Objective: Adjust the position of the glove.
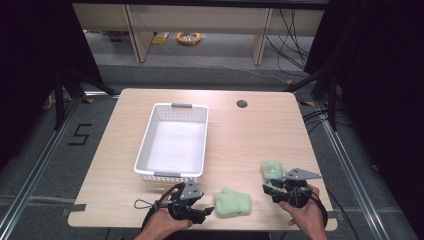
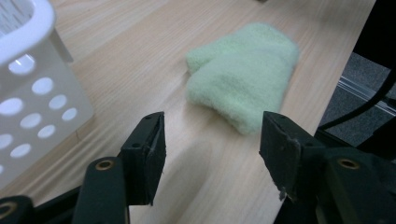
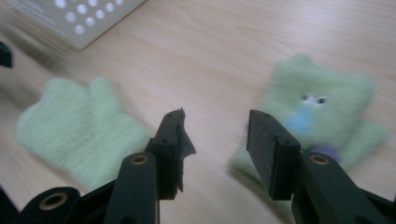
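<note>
Two fuzzy green mittens lie near the table's front edge. The plain one (image 1: pixel 232 203) (image 2: pixel 243 74) (image 3: pixel 79 133) rests between my two hands. My left gripper (image 1: pixel 209 212) (image 2: pixel 212 149) is open just left of it, jaws aimed at it with bare table between them. The other mitten (image 1: pixel 272 170) (image 3: pixel 322 112) has an animal face with eyes and a blue nose. My right gripper (image 1: pixel 267 189) (image 3: pixel 217 144) stands open at this mitten's near side, nothing between its jaws.
A white perforated basket (image 1: pixel 145 150) (image 2: pixel 32 93) (image 3: pixel 84 18) sits empty at the table's centre left, close to my left hand. A round cable hole (image 1: pixel 242 104) is at the far right of the table. The table's front edge lies right under both hands.
</note>
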Tool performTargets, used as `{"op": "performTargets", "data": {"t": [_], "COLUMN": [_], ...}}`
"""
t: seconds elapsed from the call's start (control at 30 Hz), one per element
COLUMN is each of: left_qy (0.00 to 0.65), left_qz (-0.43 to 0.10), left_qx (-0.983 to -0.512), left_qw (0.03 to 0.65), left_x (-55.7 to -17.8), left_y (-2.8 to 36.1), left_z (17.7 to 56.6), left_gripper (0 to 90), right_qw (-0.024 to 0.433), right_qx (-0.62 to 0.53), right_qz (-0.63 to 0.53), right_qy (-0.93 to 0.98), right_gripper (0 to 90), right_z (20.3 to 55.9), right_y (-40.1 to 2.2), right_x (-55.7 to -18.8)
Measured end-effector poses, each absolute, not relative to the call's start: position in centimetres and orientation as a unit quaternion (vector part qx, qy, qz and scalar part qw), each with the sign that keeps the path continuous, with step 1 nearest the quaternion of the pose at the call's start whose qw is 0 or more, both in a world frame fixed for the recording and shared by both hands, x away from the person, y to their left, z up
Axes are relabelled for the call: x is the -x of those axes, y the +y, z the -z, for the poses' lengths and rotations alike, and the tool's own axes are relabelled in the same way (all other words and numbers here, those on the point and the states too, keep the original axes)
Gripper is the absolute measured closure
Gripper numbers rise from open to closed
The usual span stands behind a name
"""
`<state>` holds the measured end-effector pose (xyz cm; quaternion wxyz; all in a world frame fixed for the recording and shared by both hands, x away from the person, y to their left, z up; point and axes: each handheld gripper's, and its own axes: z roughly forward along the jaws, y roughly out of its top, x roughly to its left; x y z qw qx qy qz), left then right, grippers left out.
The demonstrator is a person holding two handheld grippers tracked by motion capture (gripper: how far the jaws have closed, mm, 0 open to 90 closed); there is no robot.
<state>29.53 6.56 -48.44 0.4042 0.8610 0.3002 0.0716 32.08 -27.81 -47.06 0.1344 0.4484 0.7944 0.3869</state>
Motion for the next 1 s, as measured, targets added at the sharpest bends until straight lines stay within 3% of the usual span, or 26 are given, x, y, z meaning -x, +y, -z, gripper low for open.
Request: {"op": "performTargets", "data": {"t": [0.4, 0.63, 0.77, 1.0], "left_qy": [0.341, 0.346, 0.341, 0.338], "left_qz": [-0.048, -0.042, -0.05, -0.045], "left_qx": [-0.85, -0.849, -0.85, -0.855], "left_qw": [0.399, 0.398, 0.397, 0.392], "left_x": [-29.1, -28.8, -28.7, -28.5], "left_y": [8.1, 8.9, 9.2, 9.3], "left_z": [48.9, 48.9, 48.8, 49.1], "left_gripper": [31.9, 31.5, 31.6, 31.6], "right_qw": [0.169, 0.14, 0.148, 0.142], "right_qx": [-0.483, -0.512, -0.5, -0.497], "right_qz": [-0.335, -0.314, -0.288, -0.281], "right_qy": [0.791, 0.788, 0.803, 0.809], "right_gripper": [56.6, 56.7, 56.8, 69.3], "right_z": [47.1, 47.7, 48.6, 49.1], "right_y": [-30.3, -29.7, -29.1, -29.5], "right_x": [-35.1, -36.8, -37.4, -37.6]}}
